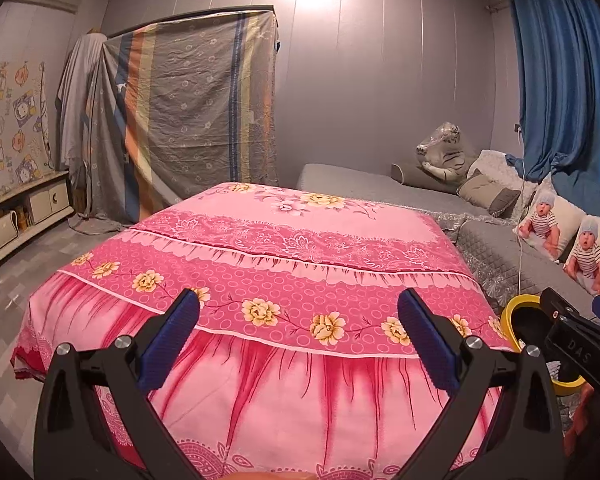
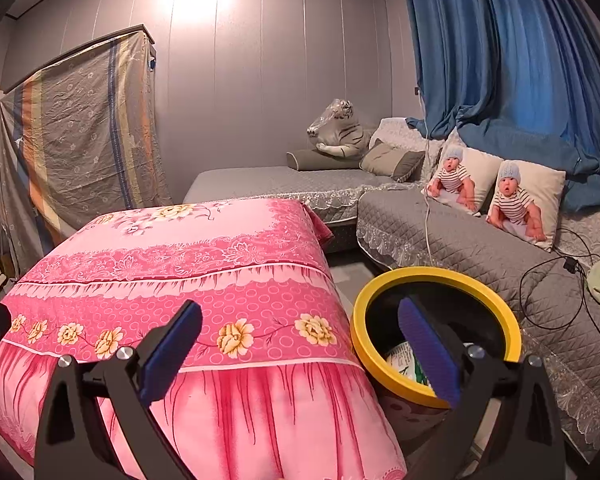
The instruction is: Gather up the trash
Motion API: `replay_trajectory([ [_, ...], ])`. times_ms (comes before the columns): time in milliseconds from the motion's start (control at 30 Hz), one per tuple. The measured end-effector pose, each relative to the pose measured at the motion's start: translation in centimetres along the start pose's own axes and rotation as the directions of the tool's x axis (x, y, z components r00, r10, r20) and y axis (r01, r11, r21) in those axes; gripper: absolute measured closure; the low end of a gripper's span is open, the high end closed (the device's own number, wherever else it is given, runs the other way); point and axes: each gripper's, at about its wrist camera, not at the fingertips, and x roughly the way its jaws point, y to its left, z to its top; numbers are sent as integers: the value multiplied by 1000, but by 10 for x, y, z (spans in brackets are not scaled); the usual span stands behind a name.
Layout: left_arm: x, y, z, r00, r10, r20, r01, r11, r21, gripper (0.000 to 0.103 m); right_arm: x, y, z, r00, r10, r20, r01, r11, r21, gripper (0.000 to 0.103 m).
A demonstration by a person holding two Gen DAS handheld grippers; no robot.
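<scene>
A yellow-rimmed trash bin (image 2: 436, 276) stands on the floor between the pink floral table (image 2: 172, 264) and the grey sofa. Inside it lies white and green trash (image 2: 402, 362). My right gripper (image 2: 300, 336) is open and empty, its right finger over the bin's mouth and its left finger over the cloth's front edge. My left gripper (image 1: 298, 326) is open and empty above the pink table (image 1: 284, 248). In the left wrist view the bin's rim (image 1: 514, 308) shows at the right, partly hidden by the other gripper's black body (image 1: 572, 344).
A grey L-shaped sofa (image 2: 480, 248) with baby-print pillows (image 2: 520, 200) and a plush tiger (image 2: 340, 128) runs along the right. A black cable (image 2: 548, 280) lies on it. Blue curtains (image 2: 500, 60) hang behind. A sheet-covered wardrobe (image 1: 188, 108) and a low cabinet (image 1: 20, 208) stand at the left.
</scene>
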Motion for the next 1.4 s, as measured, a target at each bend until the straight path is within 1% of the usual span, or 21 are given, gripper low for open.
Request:
replay_trajectory([
  [867, -5, -3, 1, 999, 22, 26, -22, 1000, 22, 8, 6, 3, -4, 1000, -2, -9, 2, 1000, -5, 8],
  [1400, -4, -2, 1, 1000, 17, 13, -17, 1000, 22, 8, 10, 3, -6, 1000, -7, -25, 7, 1000, -1, 8],
])
